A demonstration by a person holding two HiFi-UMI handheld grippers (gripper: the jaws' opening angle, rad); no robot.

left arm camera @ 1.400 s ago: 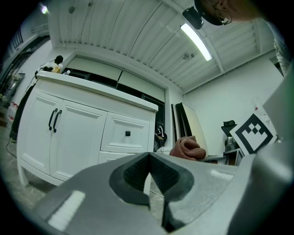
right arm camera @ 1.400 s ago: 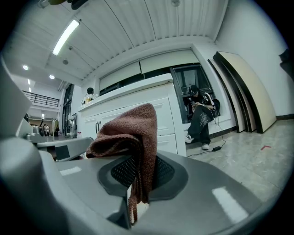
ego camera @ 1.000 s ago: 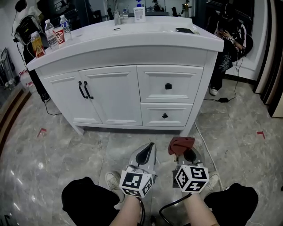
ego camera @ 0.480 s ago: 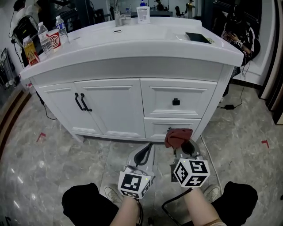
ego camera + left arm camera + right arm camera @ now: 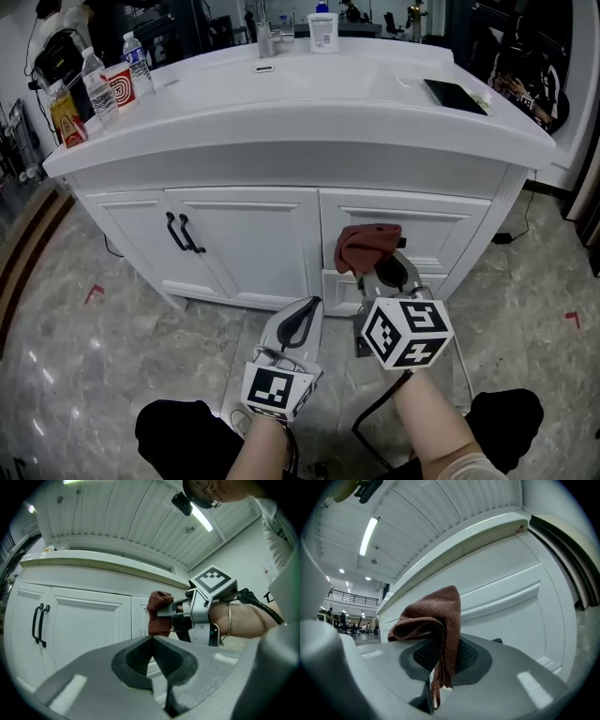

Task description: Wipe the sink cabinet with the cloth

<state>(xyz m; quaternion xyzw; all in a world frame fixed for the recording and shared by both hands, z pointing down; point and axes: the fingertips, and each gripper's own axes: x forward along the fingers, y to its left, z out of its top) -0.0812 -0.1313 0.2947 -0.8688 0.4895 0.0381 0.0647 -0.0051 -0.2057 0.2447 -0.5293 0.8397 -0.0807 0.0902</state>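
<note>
Grey marble floor (image 5: 75,356) lies under the white sink cabinet (image 5: 244,234). My right claw (image 5: 440,651) pinches the brown cloth (image 5: 436,616) and holds it up near the top right drawer (image 5: 441,234), ready to rub it, I think. My left claw (image 5: 152,639) is pressed together, empty, and hangs low, out of the way.

I now have the right gripper (image 5: 379,264) raised from lower centre to mid-frame, and its cloth (image 5: 363,246) overlaps the upper drawer (image 5: 441,232). The sink cabinet (image 5: 242,239) sits closer and fills more of the frame.
</note>
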